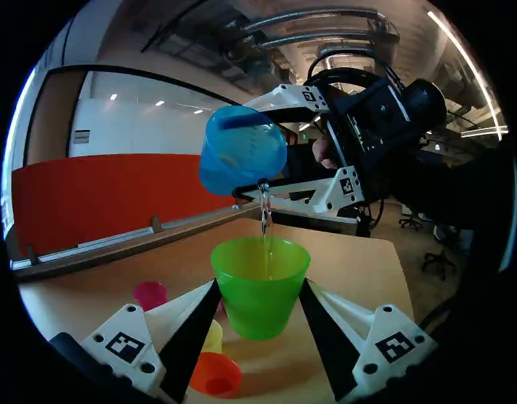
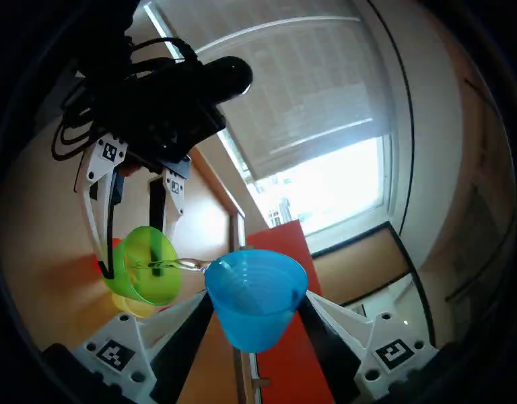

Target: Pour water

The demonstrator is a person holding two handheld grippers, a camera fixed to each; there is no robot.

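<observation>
Left gripper view has the green cup point(image 1: 260, 306) at lower centre, clamped on both sides by the left tongs point(image 1: 259, 284), which hold its mouth open and steady under the pour. At upper centre the right tongs point(image 1: 242, 151) grip the blue cup point(image 1: 239, 161) and tip it far over, so a thin stream of water point(image 1: 264, 215) drops from its lip straight into the green one. A pink cup point(image 1: 151, 295), a yellow cup point(image 1: 214, 334) and an orange cup point(image 1: 215, 374) stand on the table point(image 1: 356, 266) at lower left, out of the stream's way.
</observation>
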